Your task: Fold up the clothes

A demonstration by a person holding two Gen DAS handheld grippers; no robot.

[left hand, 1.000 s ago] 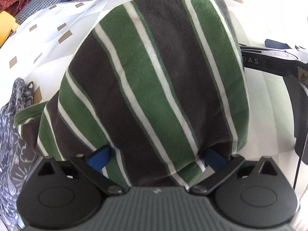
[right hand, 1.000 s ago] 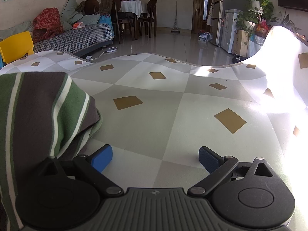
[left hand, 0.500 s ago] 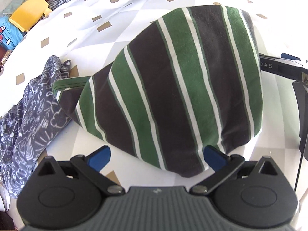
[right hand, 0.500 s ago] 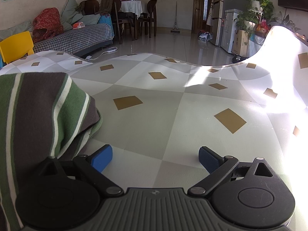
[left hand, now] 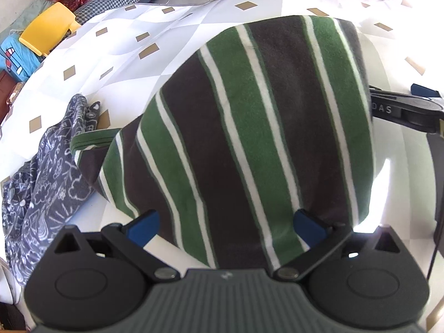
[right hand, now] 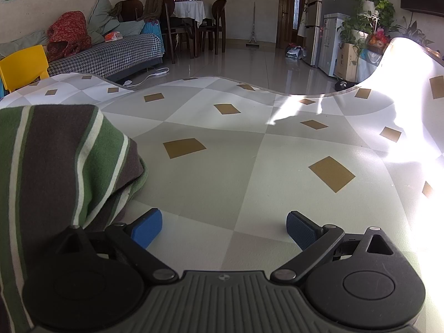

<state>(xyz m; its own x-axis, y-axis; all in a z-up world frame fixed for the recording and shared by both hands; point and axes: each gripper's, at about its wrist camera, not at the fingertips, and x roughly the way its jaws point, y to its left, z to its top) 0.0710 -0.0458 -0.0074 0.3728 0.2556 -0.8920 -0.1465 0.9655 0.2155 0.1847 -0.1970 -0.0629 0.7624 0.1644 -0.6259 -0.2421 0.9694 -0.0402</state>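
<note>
Left wrist: left gripper (left hand: 224, 226) spread wide over folded striped garment (left hand: 249, 138) on counter (left hand: 116, 52), patterned grey cloth (left hand: 47, 183) leftward; right wrist: right gripper (right hand: 224, 229) wide, empty, striped garment (right hand: 58, 166) beside left finger.

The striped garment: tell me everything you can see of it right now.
The striped garment is soft, fleece-like cloth in broad green and dark brown bands split by thin white stripes. It lies folded into a compact bundle on the diamond-patterned cover, with layered edges showing in the right wrist view. A green-edged flap sticks out toward the dark printed garment. The left gripper is open with the near edge between its fingers; the right gripper is open beside it.
</note>
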